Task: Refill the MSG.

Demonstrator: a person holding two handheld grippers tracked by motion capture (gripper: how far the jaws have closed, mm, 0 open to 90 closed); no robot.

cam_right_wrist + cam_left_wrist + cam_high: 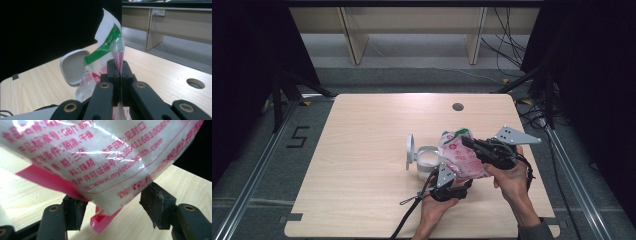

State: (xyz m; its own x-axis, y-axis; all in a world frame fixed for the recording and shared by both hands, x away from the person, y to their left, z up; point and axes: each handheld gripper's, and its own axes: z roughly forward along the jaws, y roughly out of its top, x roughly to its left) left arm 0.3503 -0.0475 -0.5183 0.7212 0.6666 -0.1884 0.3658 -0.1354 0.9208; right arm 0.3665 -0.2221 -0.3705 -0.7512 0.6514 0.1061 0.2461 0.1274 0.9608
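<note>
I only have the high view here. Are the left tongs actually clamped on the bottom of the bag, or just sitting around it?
Observer: Just around it. In the left gripper view the left tongs stand open, with the bottom corner of the bag hanging between the pads.
Operator: And the right tongs, where do they grip?
Observer: They are shut on the bag's flat top edge, just below its green stripe.
Operator: Is the lid of the white tub clear of the bag?
Observer: Yes. The right gripper view shows it open and upright, on the side of the tub away from the bag.
</note>
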